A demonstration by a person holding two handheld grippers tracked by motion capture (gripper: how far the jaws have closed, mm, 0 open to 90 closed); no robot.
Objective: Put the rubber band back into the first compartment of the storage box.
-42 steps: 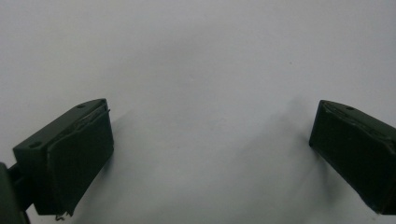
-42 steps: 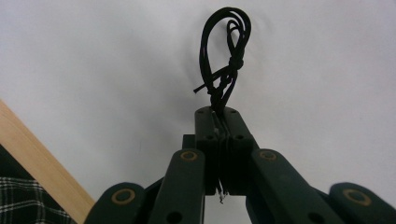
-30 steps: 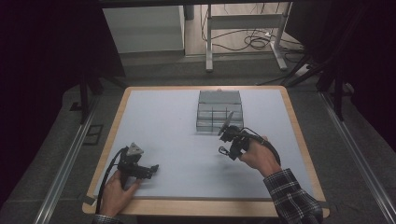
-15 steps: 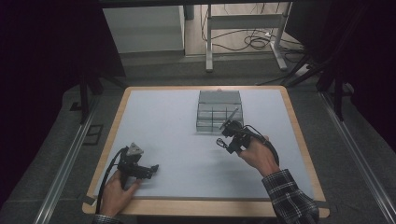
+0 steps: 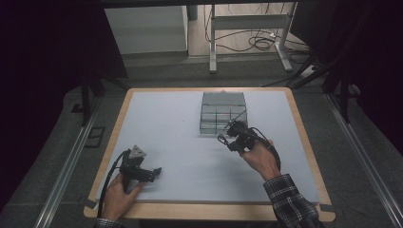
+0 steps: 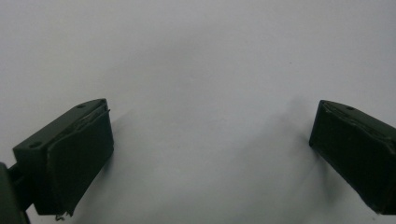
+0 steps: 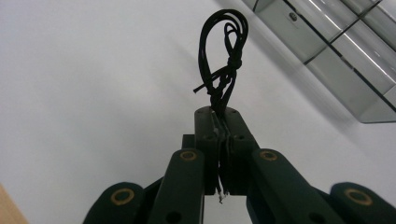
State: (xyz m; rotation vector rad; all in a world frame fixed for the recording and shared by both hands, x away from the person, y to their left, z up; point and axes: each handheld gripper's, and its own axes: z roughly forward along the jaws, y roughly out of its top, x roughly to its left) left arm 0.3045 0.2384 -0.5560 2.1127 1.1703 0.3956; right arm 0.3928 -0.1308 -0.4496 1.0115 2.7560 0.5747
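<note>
A knotted black cord [image 7: 223, 60] sticks out from between the jaws of my right gripper [image 7: 222, 122], which is shut on it. In the high view the right gripper [image 5: 227, 136] hovers just in front of a clear compartment box [image 5: 222, 113], with the black cord [image 5: 222, 139] looping off its tip. Near the table's front left my left gripper [image 5: 157, 172] rests low on the grey mat. Its jaws stand wide open over bare mat, with nothing between the fingers [image 6: 70, 158].
The clear box [image 7: 336, 51] has several divided compartments, and a small item lies in one of them. A wooden rim [image 5: 209, 211] frames the grey mat. Beyond the table are metal table legs and cables on the floor.
The right gripper with the cord has shifted slightly toward the box. The left hand has stayed where it was.
</note>
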